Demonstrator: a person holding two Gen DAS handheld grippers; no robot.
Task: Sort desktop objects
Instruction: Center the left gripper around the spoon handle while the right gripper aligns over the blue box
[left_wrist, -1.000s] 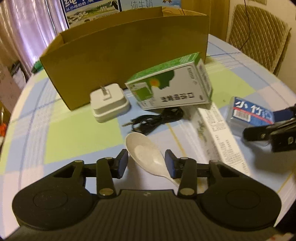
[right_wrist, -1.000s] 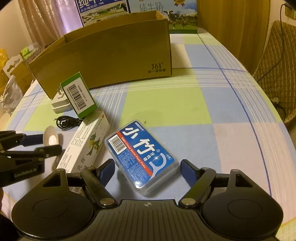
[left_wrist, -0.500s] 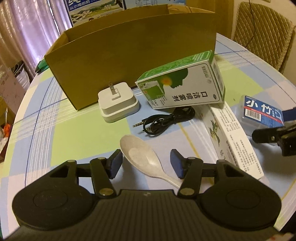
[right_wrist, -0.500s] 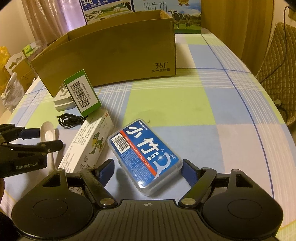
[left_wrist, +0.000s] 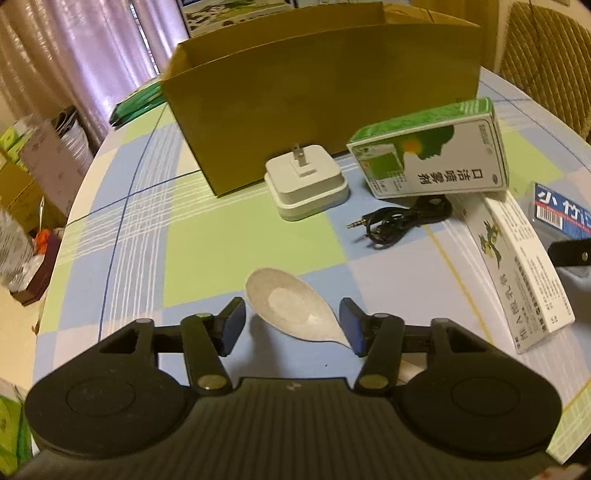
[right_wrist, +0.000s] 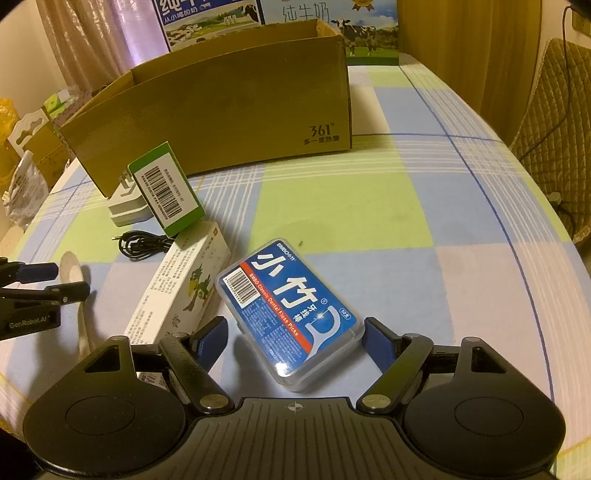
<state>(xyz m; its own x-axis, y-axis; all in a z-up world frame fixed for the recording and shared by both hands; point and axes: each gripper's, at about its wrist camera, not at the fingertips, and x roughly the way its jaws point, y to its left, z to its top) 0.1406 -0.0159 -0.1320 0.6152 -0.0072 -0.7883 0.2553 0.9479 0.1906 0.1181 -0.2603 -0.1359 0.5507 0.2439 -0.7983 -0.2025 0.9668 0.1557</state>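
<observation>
My work surface is a table (right_wrist: 369, 206) under a blue, green and white checked cloth. Directly on it lie a cardboard box (right_wrist: 229, 110), white charger (left_wrist: 306, 184), black audio cable (left_wrist: 399, 221), green-and-white carton (left_wrist: 436, 162), long white carton (left_wrist: 517, 266), dental floss pick case (right_wrist: 288, 317) and pale spoon (left_wrist: 291, 310).

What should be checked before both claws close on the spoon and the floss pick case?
1. Left claw open around the spoon: ok, the bowl lies between the fingers.
2. Right claw open around the floss pick case: ok, a gap shows on each side.
3. Case clear of the white carton: cannot tell, their edges lie very close.
4. Left finger of the right claw has room beside the carton: not ok, it sits tight against it.
5. Cardboard box open on top: ok.
6. Black cable clear of the spoon: ok, apart.
</observation>
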